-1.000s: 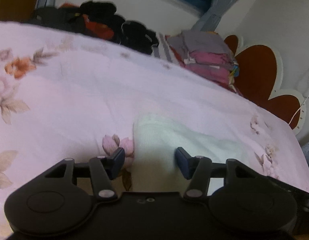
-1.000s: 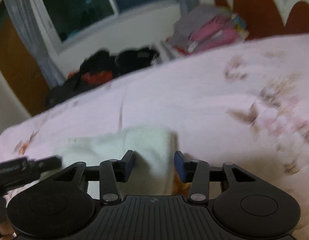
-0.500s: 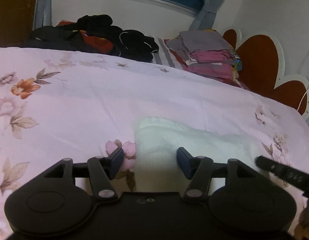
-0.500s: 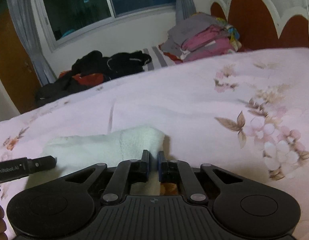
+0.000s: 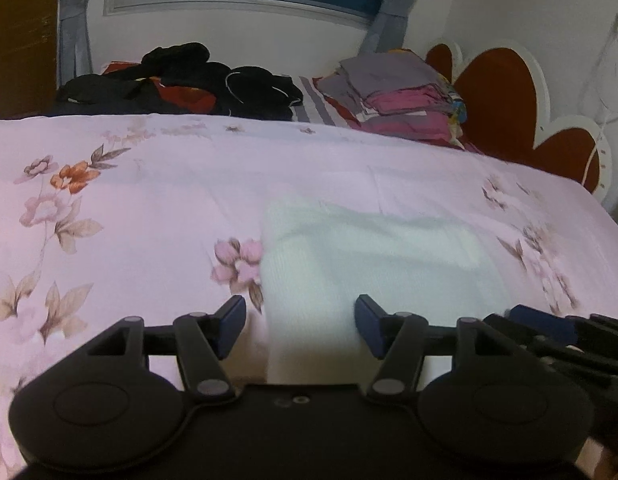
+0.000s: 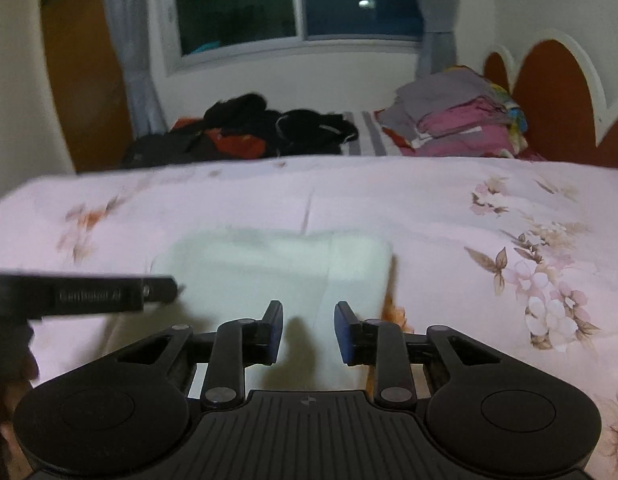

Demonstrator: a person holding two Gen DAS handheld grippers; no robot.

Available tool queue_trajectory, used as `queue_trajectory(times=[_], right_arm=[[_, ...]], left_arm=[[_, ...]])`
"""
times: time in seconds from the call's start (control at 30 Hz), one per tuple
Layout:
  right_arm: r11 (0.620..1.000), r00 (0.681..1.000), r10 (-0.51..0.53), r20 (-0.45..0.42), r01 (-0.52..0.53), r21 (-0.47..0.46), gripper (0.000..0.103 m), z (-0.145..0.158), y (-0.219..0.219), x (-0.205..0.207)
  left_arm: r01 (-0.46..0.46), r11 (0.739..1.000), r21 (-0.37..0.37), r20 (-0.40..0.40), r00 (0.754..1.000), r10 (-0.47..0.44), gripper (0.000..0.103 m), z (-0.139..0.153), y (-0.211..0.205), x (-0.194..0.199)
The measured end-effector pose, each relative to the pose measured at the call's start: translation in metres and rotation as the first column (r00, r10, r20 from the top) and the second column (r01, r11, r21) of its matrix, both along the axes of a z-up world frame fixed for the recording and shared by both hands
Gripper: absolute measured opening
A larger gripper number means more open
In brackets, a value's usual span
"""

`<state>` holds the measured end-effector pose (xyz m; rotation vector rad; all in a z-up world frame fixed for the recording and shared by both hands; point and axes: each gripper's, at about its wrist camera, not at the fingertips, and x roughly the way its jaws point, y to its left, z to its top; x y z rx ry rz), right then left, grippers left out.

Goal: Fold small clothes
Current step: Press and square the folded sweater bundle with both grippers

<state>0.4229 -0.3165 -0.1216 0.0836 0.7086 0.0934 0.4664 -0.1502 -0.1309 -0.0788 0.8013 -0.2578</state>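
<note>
A small white knitted garment point(image 5: 361, 256) lies flat on the pink floral bedspread point(image 5: 129, 200). It also shows in the right wrist view point(image 6: 277, 268). My left gripper point(image 5: 300, 326) is open and empty, its jaws straddling the garment's near left edge. My right gripper point(image 6: 308, 330) is open and empty over the garment's near right part. The right gripper's tip shows at the right of the left wrist view point(image 5: 549, 324). The left gripper's side shows at the left of the right wrist view point(image 6: 89, 294).
A pile of dark clothes point(image 5: 197, 80) and a stack of folded grey and pink clothes point(image 5: 401, 88) lie at the far side of the bed. A red scalloped headboard point(image 5: 505, 92) stands at the right. A window point(image 6: 297, 0) is behind.
My right gripper was shut on the garment's edge half a second ago and has opened and let go. The garment now lies flatter. Both grippers have risen and pulled back a little.
</note>
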Motion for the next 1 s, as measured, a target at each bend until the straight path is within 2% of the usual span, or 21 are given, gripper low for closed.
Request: queue_trajectory(times=[0.17,0.3,0.47,0.63,0.87,1.0], right_arm=[[0.998,0.999,-0.011,-0.037,0.008,-0.068,0.029,-0.022,-0.003,-0.007],[0.998,0.998,-0.027,-0.048,0.024,-0.058,0.029,-0.032,-0.012,-0.002],[0.999,0.998,-0.037,-0.045,0.037,0.0,0.029,-0.018,-0.02,-0.017],[1.0,0.999,0.012,-0.031,-0.011,0.025,0.029,-0.005,-0.008,-0.053],[0.999,0.996,0.043,-0.071,-0.046,-0.028,0.029,-0.022,0.011,-0.089],[0.995,0.994,-0.012,-0.105,0.002,-0.097,0.029,-0.039,0.005,-0.097]], left_arm=[[0.038,0.999,0.026,0.006,0.999,-0.038,0.062,-0.005,-0.004,-0.02],[0.033,0.999,0.017,-0.018,0.999,-0.033,0.065,-0.014,0.001,-0.021],[0.047,0.999,0.021,-0.016,0.999,-0.047,0.062,-0.002,0.009,-0.039],[0.055,0.998,0.002,-0.058,0.997,-0.055,0.062,-0.009,0.026,-0.067],[0.087,0.996,-0.001,-0.089,0.992,-0.087,0.062,-0.024,0.02,-0.094],[0.07,0.997,-0.025,-0.103,0.992,-0.072,0.062,-0.025,0.018,-0.097]])
